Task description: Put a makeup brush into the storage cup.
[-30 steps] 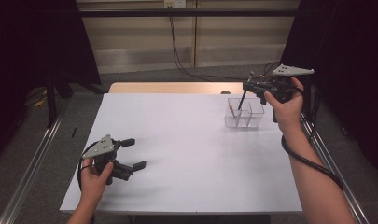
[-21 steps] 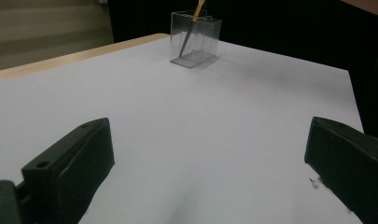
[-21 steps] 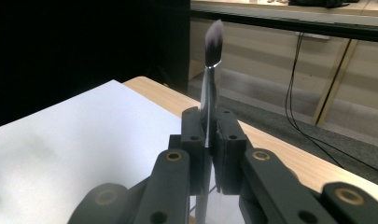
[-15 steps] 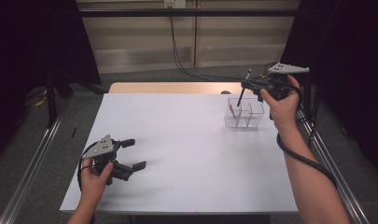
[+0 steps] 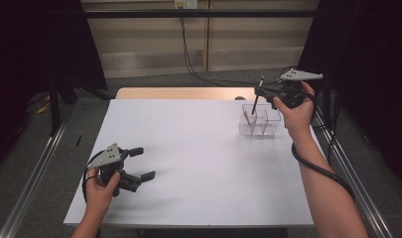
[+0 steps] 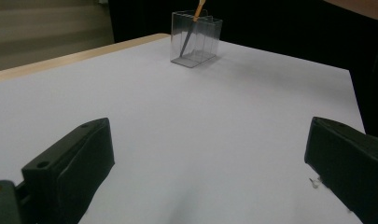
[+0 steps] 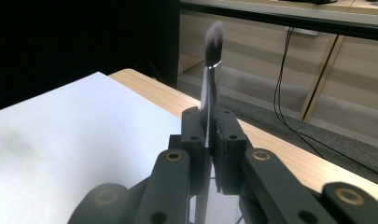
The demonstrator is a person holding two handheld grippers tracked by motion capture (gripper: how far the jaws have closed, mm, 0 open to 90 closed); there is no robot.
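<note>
1. The right hand [image 5: 294,106] is raised over the clear organizer [image 5: 260,120] at the table's [image 5: 198,148] far right.
2. The right gripper [image 5: 262,90] is clamped on a makeup brush [image 7: 211,79].
3. The brush stands nearly upright, bristles up, handle dipping into the organizer.
4. The left gripper [image 5: 141,162] rests near the front-left, jaws apart.

Finding no readable text, label, brand, number or sign anywhere in these views.
</note>
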